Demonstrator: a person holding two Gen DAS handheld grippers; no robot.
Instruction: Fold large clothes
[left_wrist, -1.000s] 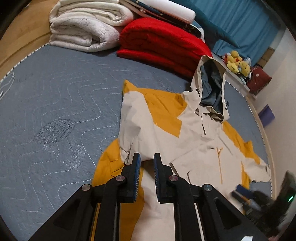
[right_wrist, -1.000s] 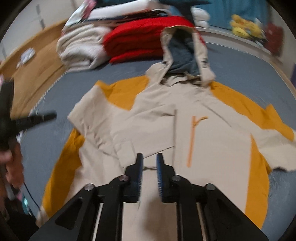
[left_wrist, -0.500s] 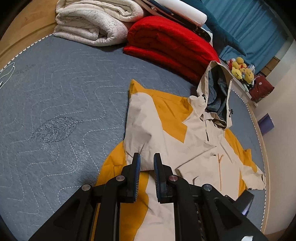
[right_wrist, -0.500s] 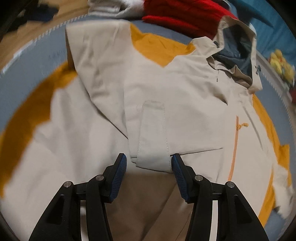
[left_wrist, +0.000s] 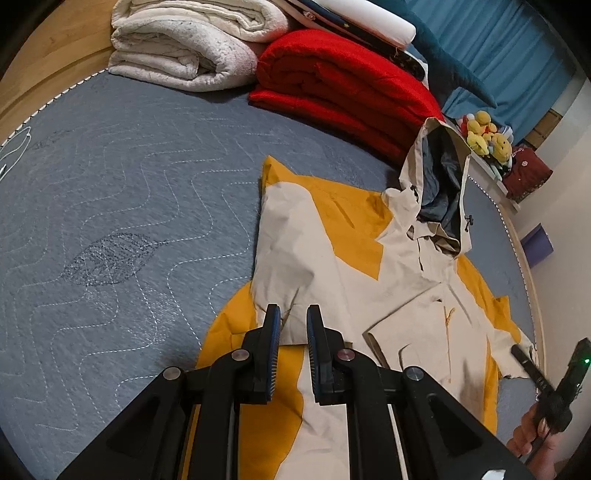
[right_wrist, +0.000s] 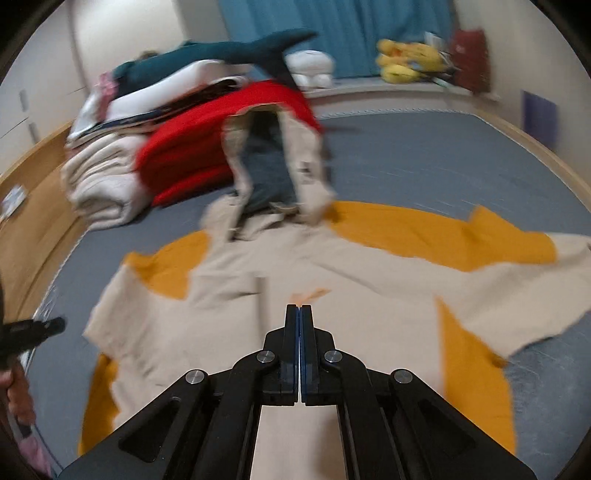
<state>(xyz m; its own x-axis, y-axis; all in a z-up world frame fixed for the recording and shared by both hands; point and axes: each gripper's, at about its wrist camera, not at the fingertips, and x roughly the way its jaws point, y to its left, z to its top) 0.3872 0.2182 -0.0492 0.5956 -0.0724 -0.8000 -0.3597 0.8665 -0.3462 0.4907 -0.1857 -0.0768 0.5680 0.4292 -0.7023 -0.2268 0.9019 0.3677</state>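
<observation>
1. Jacket (left_wrist: 332, 273), cream and yellow, lies flat on the grey bed (left_wrist: 110, 206), hood toward the red blanket (left_wrist: 343, 85).
2. My left gripper (left_wrist: 293, 328) has a narrow gap, pinching nothing.
3. My right gripper (right_wrist: 299, 314) is pressed together, empty, above the jacket.

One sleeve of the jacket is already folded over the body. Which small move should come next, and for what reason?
Probably the right gripper, shut and empty above the chest, should go to the spread sleeve and open there to take its cuff. The other sleeve already lies folded across the jacket, while this one lies flat on the grey bedcover.
</observation>
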